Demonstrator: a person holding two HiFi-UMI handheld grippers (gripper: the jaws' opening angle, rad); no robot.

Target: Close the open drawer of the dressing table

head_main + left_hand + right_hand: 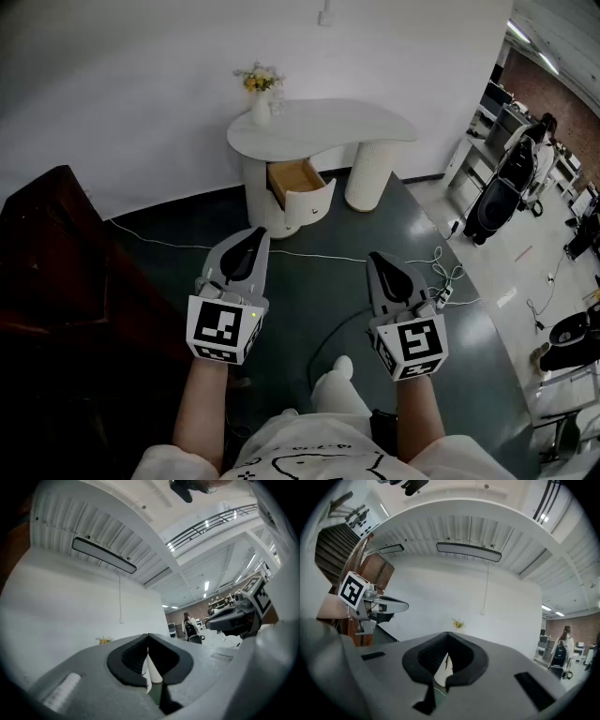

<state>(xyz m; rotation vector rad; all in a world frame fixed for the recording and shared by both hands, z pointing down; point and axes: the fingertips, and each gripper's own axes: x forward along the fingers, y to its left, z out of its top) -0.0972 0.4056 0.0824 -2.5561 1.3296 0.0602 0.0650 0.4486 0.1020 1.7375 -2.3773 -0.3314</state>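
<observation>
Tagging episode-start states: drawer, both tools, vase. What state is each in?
drawer: open, pulled out of the dressing table
left tool: shut, empty, well short of the dressing table
right tool: shut, empty, well short of the dressing table
vase: upright on the tabletop, flowers in it

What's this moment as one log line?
wooden drawer of white dressing table: open | left gripper: shut | right gripper: shut | neither touching table

You face a white wall (141,84) over a dark green floor (319,291) — a white cable (155,240) crosses it. Dark wooden furniture (56,281) stands left.
</observation>
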